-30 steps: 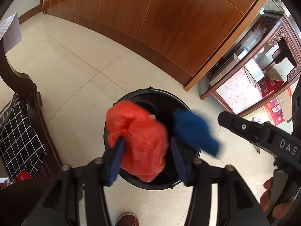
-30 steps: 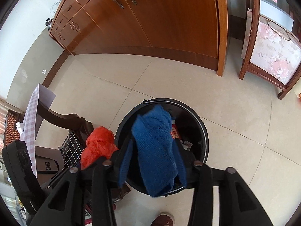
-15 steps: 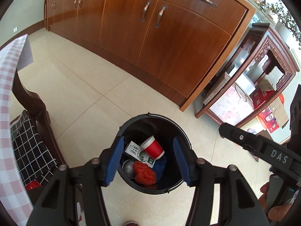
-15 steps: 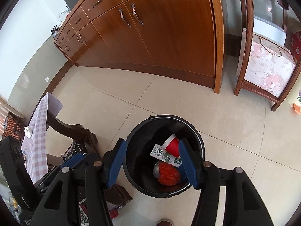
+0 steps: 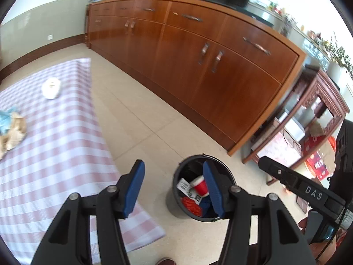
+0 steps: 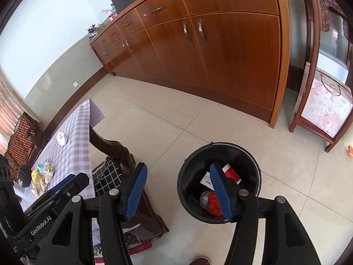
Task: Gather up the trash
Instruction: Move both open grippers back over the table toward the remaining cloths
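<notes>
Long wooden sideboard along the wall, checked tablecloth, carved side table, beige tiled floor

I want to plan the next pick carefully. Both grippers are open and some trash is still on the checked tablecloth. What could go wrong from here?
1. The crumpled yellow and blue wrappers lie loosely heaped; a grip may take only part and scatter the rest.
2. The small white round object sits apart near the far end of the pink checked tablecloth; fingers may snag the cloth.
3. The black round trash bin stands on the floor beside the dark wooden chair, so a drop could miss.
</notes>
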Available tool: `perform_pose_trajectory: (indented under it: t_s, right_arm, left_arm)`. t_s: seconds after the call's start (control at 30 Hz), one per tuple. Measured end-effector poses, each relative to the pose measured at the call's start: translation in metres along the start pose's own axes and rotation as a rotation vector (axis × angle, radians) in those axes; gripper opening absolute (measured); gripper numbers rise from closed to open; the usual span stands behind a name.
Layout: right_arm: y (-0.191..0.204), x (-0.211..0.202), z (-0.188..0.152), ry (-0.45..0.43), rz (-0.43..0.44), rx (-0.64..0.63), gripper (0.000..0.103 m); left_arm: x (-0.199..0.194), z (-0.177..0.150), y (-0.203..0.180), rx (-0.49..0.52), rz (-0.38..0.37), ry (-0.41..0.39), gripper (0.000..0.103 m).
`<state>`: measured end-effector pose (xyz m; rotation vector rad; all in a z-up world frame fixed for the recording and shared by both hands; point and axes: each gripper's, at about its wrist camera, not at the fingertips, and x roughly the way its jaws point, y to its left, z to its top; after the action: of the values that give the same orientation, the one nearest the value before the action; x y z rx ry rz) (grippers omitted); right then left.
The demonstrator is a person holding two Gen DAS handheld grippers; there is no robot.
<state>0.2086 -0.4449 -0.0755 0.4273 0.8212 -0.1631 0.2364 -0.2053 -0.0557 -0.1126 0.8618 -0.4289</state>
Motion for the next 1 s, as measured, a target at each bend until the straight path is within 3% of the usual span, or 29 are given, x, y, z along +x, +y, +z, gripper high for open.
perform_pose_trajectory:
  t_s: [0.57, 1.0]
  right_arm:
    - [0.178, -0.012, -0.03, -0.011, 0.2, -0.264, 0.066]
    - [0.279, 0.011, -0.063, 0.049, 0.3, -0.404, 0.066]
  left_arm:
    - [-0.112, -0.015, 0.152, -0.195, 0.249, -0.161, 0.057]
    - [-0.147, -0.043, 0.243, -0.33, 0.394, -0.189, 0.057]
